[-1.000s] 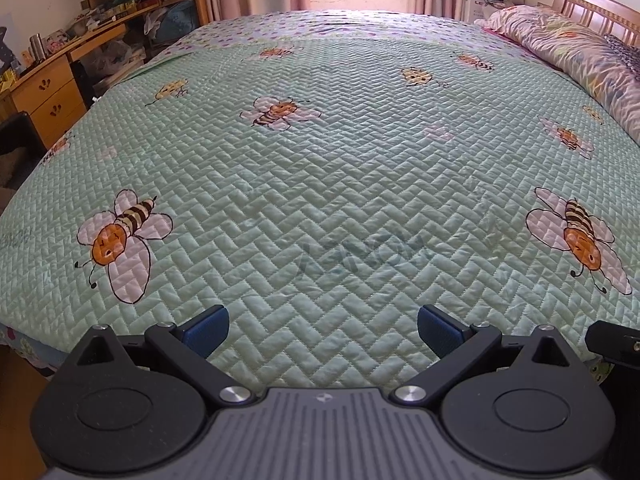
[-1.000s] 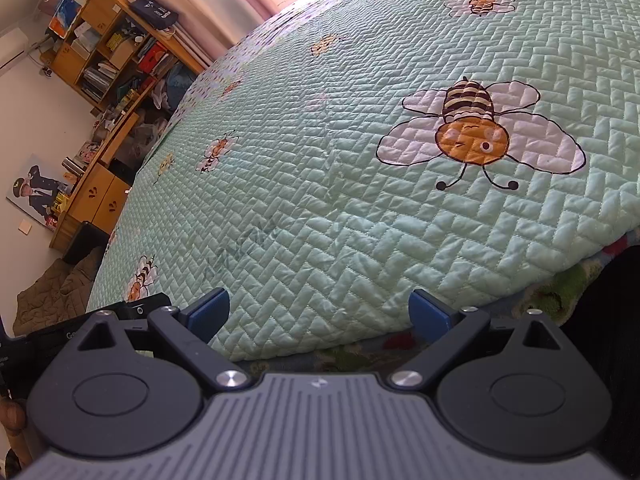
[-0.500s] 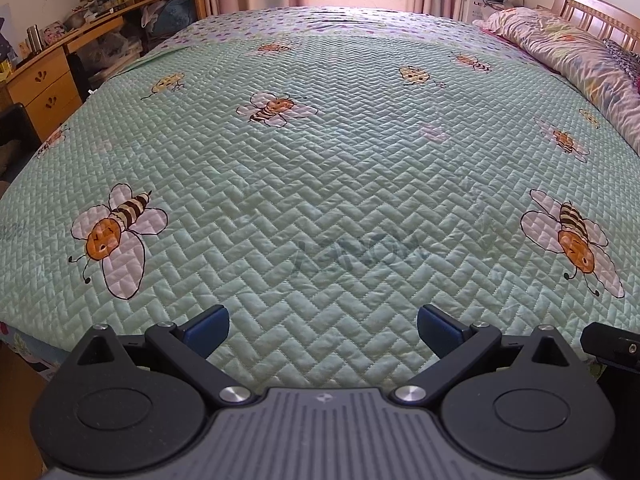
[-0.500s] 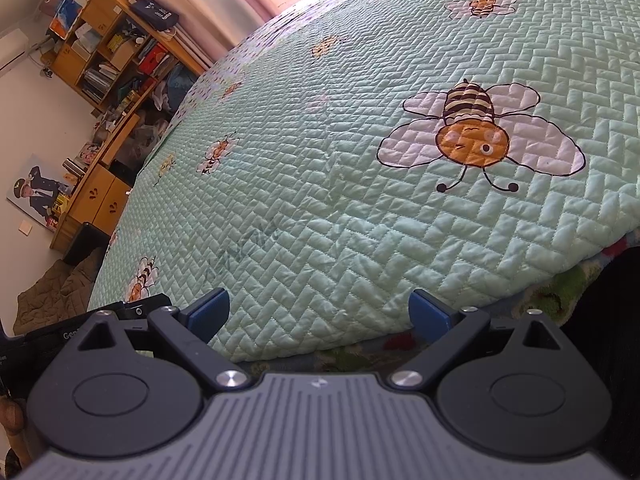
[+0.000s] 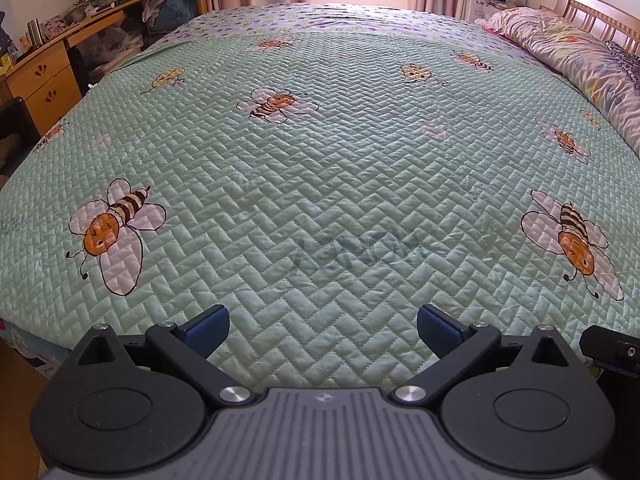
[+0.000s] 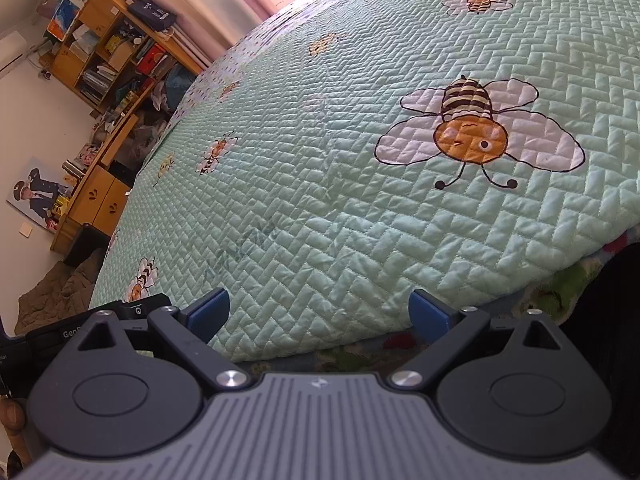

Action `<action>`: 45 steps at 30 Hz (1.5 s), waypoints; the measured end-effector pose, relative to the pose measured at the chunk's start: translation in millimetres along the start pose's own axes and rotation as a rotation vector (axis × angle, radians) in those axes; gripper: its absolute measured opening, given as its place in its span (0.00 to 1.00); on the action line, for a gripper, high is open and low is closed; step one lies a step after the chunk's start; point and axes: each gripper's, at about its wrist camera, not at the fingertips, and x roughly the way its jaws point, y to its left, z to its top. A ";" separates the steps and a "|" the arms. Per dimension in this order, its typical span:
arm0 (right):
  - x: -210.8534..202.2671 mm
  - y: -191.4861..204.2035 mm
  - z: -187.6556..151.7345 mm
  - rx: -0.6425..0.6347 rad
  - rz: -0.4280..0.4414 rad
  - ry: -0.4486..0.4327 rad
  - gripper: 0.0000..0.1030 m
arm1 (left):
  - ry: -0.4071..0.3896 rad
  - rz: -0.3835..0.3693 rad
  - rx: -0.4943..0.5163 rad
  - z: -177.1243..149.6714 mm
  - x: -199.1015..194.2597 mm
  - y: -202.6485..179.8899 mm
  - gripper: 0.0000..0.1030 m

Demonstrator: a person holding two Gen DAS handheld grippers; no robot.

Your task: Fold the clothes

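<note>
No garment shows in either view: the mint-green quilted bedspread (image 5: 320,184) with its bee prints lies bare across the bed, so the clothes to be folded must lie somewhere outside both cameras, and where cannot be told. The left tongs (image 5: 323,330) hang over the near edge of the bed with their blue pads wide apart and nothing between them; the right tongs (image 6: 318,314) are likewise spread and empty, tilted and low beside the bed's edge. The chief risk, as I judge it, is a pinch on the wrong cloth: with no garment spread out, closing either pair this near the edge would catch the bedspread or the patterned sheet (image 6: 360,354) beneath it and drag the folding surface askew. The two tools also sit close, the right one showing at the lower right of the left view, so a hasty sweep could knock them together. As for writing, faint grey lettering is printed on the bedspread (image 5: 356,254) but is not legible; the neighbouring tool's body reads "Gen" (image 6: 72,334) before it is cut off; a box (image 5: 478,6) by the headboard shows "LE".
</note>
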 end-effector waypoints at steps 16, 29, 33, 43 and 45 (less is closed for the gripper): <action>2.1 -6.8 -1.1 0.038 0.010 0.016 0.93 | 0.027 0.001 -0.003 -1.4 4.1 -2.7 0.98; 2.0 -10.3 -0.9 0.052 0.016 0.017 0.94 | 0.003 0.036 0.048 -1.2 0.1 -13.0 0.99; 2.2 -11.1 -1.0 0.055 0.018 0.019 0.94 | -0.019 0.077 0.073 1.3 -4.3 -17.0 0.99; 2.9 -12.1 -0.8 0.056 0.022 0.024 0.94 | -0.197 0.201 0.159 13.0 -41.6 -27.0 0.99; 2.8 -11.3 -1.2 0.053 0.023 0.024 0.94 | -0.188 0.188 0.155 14.0 -43.6 -28.1 0.99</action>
